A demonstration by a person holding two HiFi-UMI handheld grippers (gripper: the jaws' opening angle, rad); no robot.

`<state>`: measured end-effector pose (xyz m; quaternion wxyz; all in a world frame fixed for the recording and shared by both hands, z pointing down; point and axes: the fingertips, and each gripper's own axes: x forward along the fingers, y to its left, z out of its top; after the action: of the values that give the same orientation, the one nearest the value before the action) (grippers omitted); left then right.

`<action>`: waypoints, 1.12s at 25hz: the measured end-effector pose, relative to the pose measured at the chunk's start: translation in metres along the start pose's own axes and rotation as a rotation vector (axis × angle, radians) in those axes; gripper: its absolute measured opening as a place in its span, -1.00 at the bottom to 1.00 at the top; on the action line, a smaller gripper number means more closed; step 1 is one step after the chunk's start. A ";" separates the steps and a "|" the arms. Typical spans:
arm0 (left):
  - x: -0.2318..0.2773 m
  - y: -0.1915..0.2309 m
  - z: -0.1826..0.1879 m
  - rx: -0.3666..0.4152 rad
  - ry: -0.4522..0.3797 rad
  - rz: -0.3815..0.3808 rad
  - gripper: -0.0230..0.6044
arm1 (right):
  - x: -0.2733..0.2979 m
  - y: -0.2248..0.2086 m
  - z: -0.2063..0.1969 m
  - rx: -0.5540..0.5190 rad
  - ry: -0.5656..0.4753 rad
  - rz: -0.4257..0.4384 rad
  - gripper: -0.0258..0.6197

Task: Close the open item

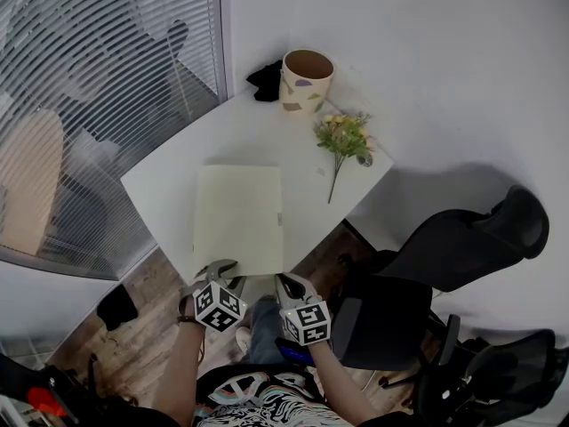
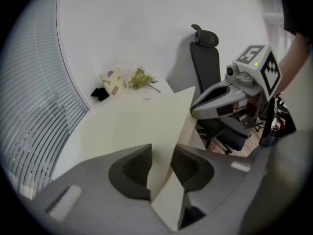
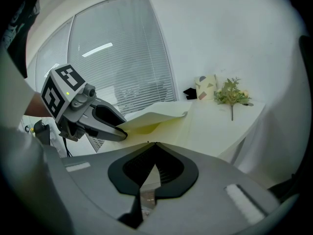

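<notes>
A pale yellow folder (image 1: 238, 216) lies on the white table (image 1: 160, 185), its near edge toward me. In the right gripper view its top cover (image 3: 154, 112) is raised a little, showing a brighter yellow inside. My left gripper (image 1: 219, 272) is shut on the cover's near edge, and the pale sheet (image 2: 183, 116) runs out from between its pads (image 2: 136, 168). My right gripper (image 1: 286, 283) sits at the folder's near right corner. Its pads (image 3: 168, 168) are closed, with a thin pale sliver of the folder between them.
At the table's far end stand a beige patterned pot (image 1: 307, 80), a black object (image 1: 265, 81) beside it, and a sprig of flowers (image 1: 344, 137). Black office chairs (image 1: 462, 238) crowd the right side. Window blinds (image 1: 89, 69) run along the left.
</notes>
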<state>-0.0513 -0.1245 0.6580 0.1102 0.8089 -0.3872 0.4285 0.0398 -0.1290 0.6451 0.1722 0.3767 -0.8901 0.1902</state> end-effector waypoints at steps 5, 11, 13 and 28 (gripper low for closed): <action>0.000 0.000 0.000 0.003 0.003 -0.002 -0.39 | 0.001 0.000 0.000 0.002 0.004 0.001 -0.92; 0.001 0.001 0.000 0.001 0.005 -0.008 -0.39 | 0.002 0.000 0.000 -0.019 0.011 0.004 -0.92; 0.000 0.001 0.000 0.004 0.007 -0.008 -0.39 | 0.001 0.001 0.000 -0.018 0.009 0.004 -0.92; 0.000 0.000 0.000 0.007 0.009 -0.012 -0.39 | 0.001 0.001 0.000 -0.020 0.007 0.002 -0.92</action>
<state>-0.0517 -0.1246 0.6578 0.1116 0.8097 -0.3805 0.4327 0.0381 -0.1287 0.6449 0.1790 0.3736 -0.8916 0.1829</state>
